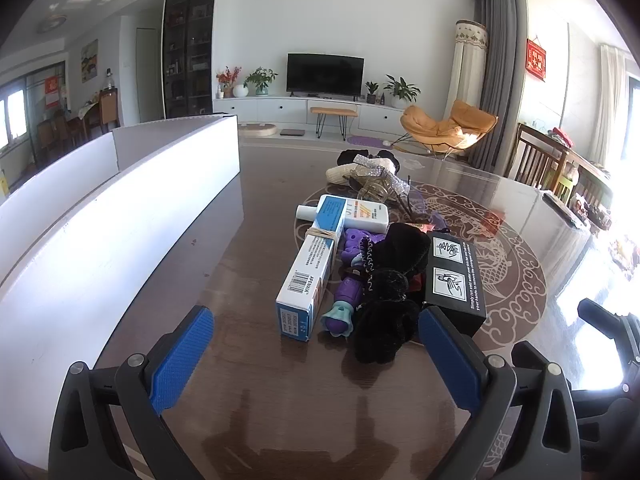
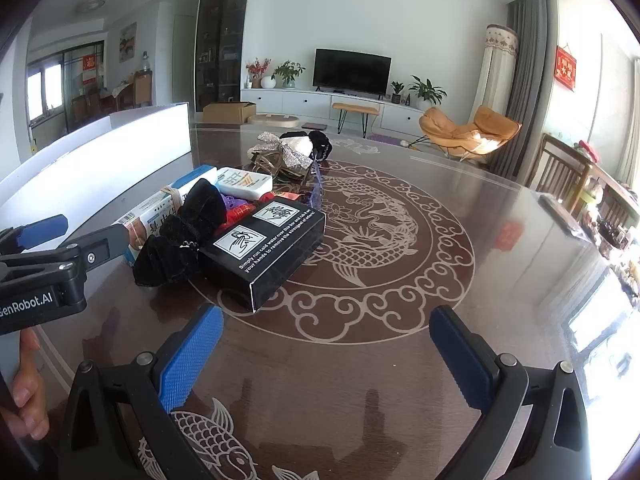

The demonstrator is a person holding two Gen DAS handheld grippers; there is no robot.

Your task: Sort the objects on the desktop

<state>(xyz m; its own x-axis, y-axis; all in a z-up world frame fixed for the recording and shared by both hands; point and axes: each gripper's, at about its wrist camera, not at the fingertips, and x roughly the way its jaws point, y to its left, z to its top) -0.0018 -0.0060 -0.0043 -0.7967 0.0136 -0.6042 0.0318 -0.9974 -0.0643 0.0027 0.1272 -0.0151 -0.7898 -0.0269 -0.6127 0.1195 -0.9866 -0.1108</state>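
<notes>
A heap of objects lies on the dark table (image 1: 260, 380). It holds a long white-and-blue box (image 1: 310, 276), a white tube (image 1: 360, 214), a purple toy (image 1: 346, 292), a black velvet bow (image 1: 390, 296) and a black box (image 1: 456, 276). Further back lie silver glittery bows (image 1: 380, 178). My left gripper (image 1: 316, 364) hovers open just short of the heap, with nothing between its blue pads. My right gripper (image 2: 326, 354) stands open over bare table, near the black box (image 2: 266, 250) and black bow (image 2: 180, 236). The left gripper (image 2: 44, 248) shows at the left edge.
A white partitioned box (image 1: 120, 208) stands along the table's left side. The tabletop (image 2: 380, 240) bears a carp and cloud pattern. Wooden chairs (image 1: 536, 160) stand at the right. A person's fingers (image 2: 24, 396) show at the lower left.
</notes>
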